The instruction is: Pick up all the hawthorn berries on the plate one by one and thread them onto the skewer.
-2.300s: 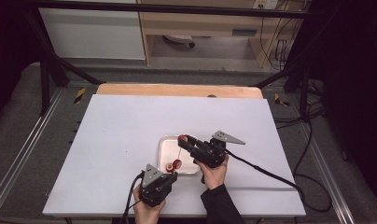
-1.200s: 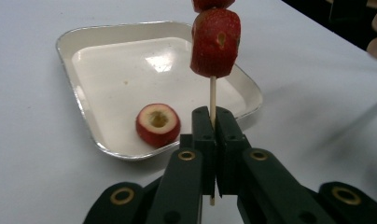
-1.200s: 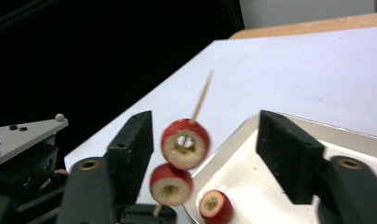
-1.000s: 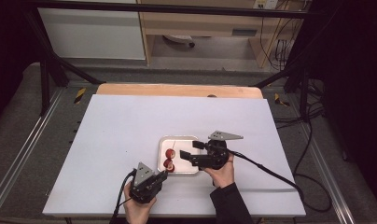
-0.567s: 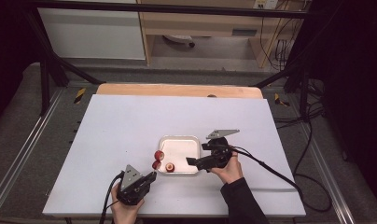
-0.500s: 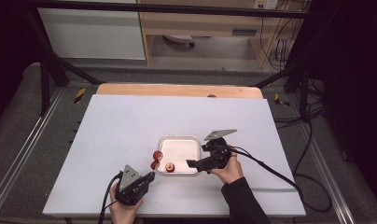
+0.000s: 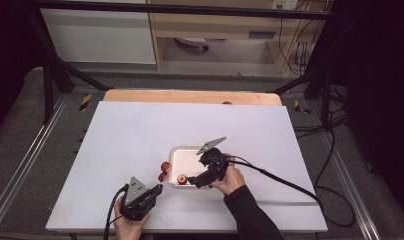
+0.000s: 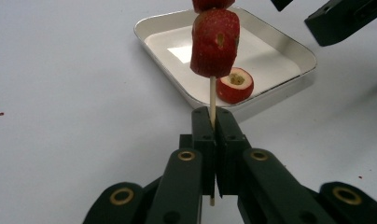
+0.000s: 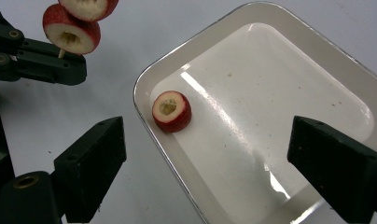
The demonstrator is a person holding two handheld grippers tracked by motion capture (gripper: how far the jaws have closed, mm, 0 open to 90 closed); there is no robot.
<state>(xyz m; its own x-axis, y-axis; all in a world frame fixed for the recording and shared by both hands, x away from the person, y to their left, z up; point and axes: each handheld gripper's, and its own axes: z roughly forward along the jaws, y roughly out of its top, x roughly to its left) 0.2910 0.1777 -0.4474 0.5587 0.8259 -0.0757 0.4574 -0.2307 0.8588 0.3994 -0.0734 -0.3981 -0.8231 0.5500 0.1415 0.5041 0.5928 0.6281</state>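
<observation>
Since the earlier frames the left gripper [image 7: 156, 189] has slid away from the tray [image 7: 182, 152] toward the lower left of the high view, taking its skewer [image 8: 212, 100] along, and the right gripper [image 7: 191, 180] has dropped from over the tray's middle to its near edge. One fruit piece [image 7: 182, 178] that wasn't in the tray before now sits in its near left corner.

So right now, in the high view, the left gripper is low and left of centre, off the tray, on the white table [image 7: 125, 130]. Its jaws are clamped tight on the thin wooden skewer, which you can see really well in the left gripper view: the stick runs up between the two pads and goes through a red fruit chunk [image 8: 214, 42], with a second chunk [image 8: 211, 3] just above it at the top edge. In the high view those two chunks show as red blobs just left of the tray.

Right gripper's jaws have just been closing a bit but they're wide apart, nothing between them. In the right gripper view they straddle the tray's rim, one jaw over the table at lower left, the other over the tray at lower right. The loose piece [image 9: 171, 111] lies cut side up inside the tray near its left rim, well clear of both jaws.
</observation>
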